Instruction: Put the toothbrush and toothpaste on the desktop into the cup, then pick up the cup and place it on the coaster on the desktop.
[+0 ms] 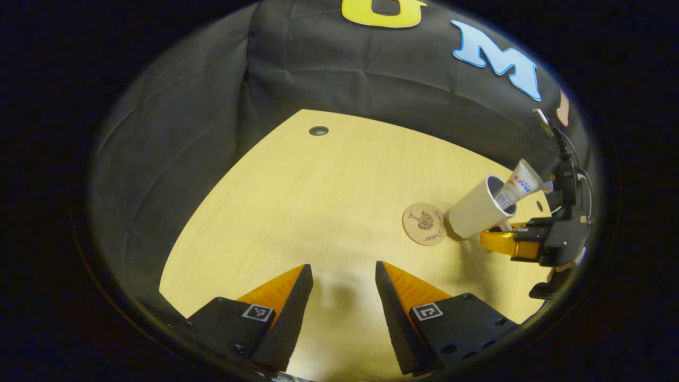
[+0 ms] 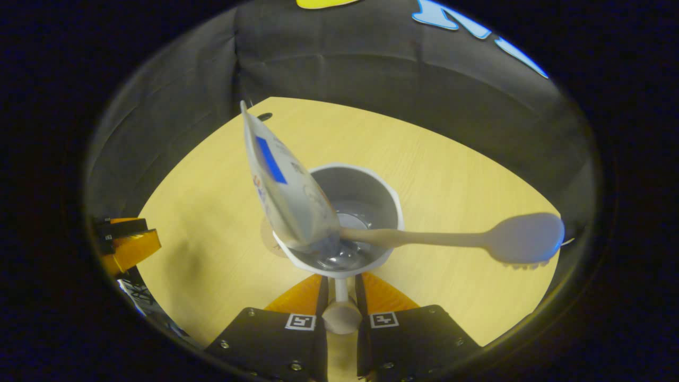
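Pale wood desktop (image 1: pixel 297 201) carries the round cork coaster (image 1: pixel 425 224) flat, with the white cup (image 1: pixel 480 208) just beside it at the right, apparently lifted and tilted, mouth toward the wall. Toothpaste tube (image 2: pixel 284 183) stands in the cup, long axis leaning up and left in the right gripper view; toothbrush (image 2: pixel 467 241) lies across the rim, head pointing right. Right gripper (image 2: pixel 341 297) has its fingers closed on the cup's handle (image 2: pixel 341 313); left gripper (image 1: pixel 344 289) hangs wide open over bare desktop, holding nothing.
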{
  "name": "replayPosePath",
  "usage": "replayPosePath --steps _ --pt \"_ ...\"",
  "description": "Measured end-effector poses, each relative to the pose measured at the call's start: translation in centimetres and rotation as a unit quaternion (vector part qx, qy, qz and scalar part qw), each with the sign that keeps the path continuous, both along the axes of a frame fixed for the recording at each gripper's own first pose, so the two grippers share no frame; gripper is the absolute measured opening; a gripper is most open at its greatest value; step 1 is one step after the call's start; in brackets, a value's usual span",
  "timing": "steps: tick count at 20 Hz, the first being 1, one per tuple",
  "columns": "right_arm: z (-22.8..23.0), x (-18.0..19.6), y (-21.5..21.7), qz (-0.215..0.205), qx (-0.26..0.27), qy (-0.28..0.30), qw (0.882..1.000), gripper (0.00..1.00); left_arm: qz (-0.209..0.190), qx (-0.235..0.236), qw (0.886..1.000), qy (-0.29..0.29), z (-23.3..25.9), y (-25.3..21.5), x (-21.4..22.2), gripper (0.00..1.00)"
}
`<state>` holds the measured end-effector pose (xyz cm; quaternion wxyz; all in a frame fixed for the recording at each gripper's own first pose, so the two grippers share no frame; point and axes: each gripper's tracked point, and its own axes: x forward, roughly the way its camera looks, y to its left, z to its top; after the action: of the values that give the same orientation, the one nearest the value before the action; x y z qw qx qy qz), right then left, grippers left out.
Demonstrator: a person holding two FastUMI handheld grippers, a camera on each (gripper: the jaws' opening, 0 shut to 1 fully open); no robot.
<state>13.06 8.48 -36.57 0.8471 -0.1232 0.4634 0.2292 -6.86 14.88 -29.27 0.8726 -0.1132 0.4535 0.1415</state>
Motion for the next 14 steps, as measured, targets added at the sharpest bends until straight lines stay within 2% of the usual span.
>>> replayPosePath --steps 2,14 --pt "-0.4 0.3 1.6 0.008 0.001 0.001 1.0 0.22 0.003 0.001 1.0 0.003 0.7 0.1 -1.2 0.8" --pt "-3.6 1.4 7.7 0.042 -0.023 0.014 0.999 0.22 0.041 0.011 0.999 0.011 3.0 0.4 -3.1 0.8"
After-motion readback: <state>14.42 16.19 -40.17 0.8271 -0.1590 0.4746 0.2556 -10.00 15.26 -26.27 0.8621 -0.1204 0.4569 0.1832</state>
